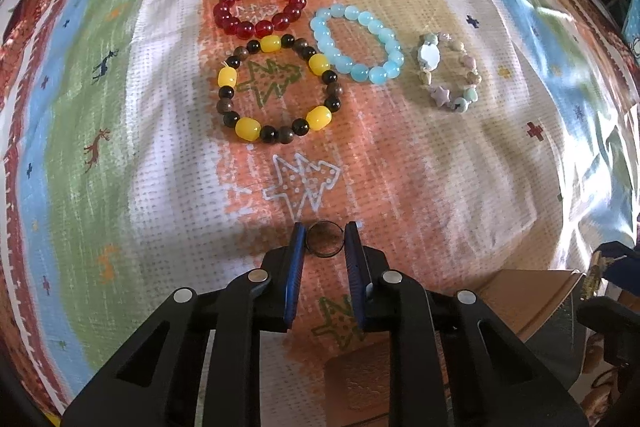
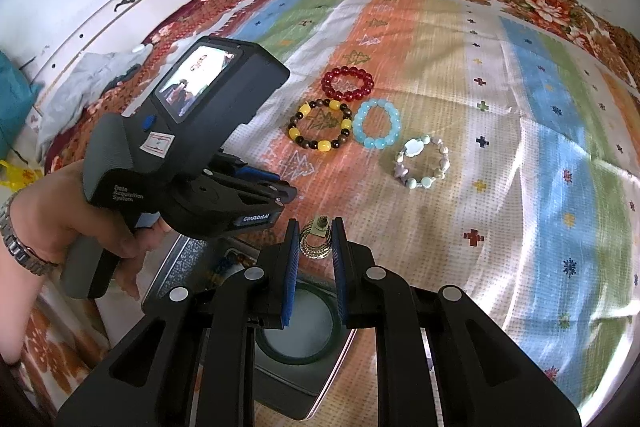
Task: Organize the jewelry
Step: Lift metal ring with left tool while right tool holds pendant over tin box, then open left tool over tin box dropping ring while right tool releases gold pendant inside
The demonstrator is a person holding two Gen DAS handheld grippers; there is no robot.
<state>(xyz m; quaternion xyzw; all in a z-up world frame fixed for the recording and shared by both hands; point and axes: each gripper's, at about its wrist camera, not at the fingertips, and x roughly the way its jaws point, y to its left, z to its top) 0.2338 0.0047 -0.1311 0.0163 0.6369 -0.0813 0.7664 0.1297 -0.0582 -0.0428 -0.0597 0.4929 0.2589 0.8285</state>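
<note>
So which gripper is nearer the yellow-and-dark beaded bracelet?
Left. The left gripper, its jaws around a dark ring, sits just short of the bracelet. The right gripper, holding a gold earring, is farther back.

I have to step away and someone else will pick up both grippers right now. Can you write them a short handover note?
Left gripper: closed on a small dark ring, low over the cloth.
Right gripper: shut on a gold earring, held above a metal box with a green bangle inside.
Done: four bracelets lie out on the cloth: red bracelet, yellow-and-black bracelet, blue bracelet, pastel bracelet.
Left: place the ring and the earring; where each belongs is not shown. The bangle is still in the box.
</note>
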